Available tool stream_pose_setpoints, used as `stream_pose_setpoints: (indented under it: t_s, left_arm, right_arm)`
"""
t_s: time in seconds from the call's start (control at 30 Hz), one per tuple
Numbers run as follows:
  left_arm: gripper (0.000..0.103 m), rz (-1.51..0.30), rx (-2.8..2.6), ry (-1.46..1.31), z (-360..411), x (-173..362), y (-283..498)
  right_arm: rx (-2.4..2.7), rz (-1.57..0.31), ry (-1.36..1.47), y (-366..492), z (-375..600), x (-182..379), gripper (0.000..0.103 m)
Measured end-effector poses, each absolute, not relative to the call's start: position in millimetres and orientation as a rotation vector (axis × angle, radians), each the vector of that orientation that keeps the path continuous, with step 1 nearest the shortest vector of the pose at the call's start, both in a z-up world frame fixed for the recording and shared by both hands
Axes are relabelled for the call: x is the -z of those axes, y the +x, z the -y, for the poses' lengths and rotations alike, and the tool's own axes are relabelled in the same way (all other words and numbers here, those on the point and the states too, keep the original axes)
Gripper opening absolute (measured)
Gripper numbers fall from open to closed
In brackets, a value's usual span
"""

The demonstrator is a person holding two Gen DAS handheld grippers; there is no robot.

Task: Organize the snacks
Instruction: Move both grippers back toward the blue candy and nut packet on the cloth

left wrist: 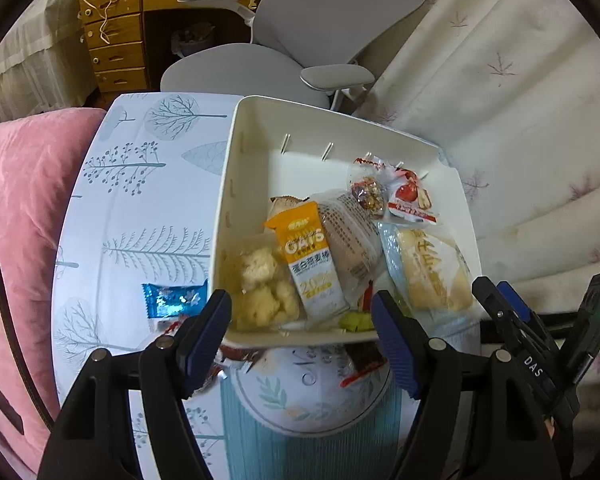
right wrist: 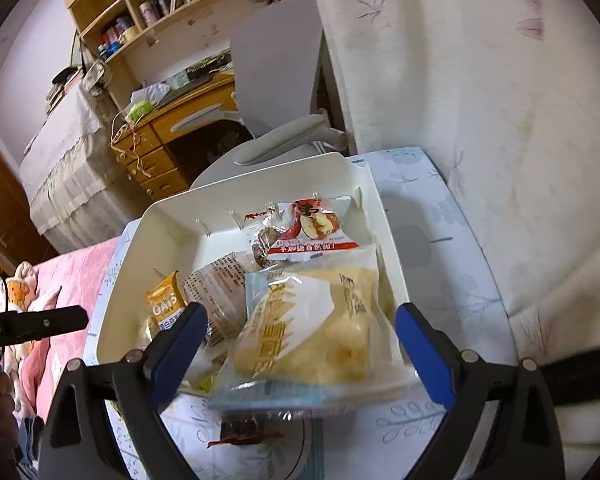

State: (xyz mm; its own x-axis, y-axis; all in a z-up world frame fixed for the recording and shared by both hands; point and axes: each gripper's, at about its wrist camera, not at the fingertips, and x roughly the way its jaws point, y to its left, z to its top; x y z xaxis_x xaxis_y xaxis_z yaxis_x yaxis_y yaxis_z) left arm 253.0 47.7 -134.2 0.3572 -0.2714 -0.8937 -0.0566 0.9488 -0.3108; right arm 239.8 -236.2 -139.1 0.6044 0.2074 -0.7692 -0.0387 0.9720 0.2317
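Both tongs (left wrist: pixel 300 320) angled down, agape, over bin (left wrist: pixel 236 184)

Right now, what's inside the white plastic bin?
The white plastic bin holds an orange oat bar, a clear bag of pale puffs, a yellow cake packet and a red date packet. Anything beneath them is covered.
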Motion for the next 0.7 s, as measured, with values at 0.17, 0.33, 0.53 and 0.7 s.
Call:
stream_pose_setpoints:
  t_s: [0.17,0.33,0.53,0.7]
  left_arm:
    - [0.073,-1.185,0.218,-0.309,-71,125,239]
    - [0.075,-1.165,0.289,-0.294,-107,108,218]
    - [0.078,-1.147,0.327,-0.245,-152,95,197]
    - [0.078,-1.152,0.343,-0.188,-183,96,192]
  right_arm:
    - [-0.064,-0.886,0.182,215,223,126,0.096]
    - [0.022,-0.827,0.171,183,202,99,0.096]
    - [0.086,-0.812,0.188,148,163,89,0.096]
    - [0.092,-0.818,0.243,130,130,96,0.096]
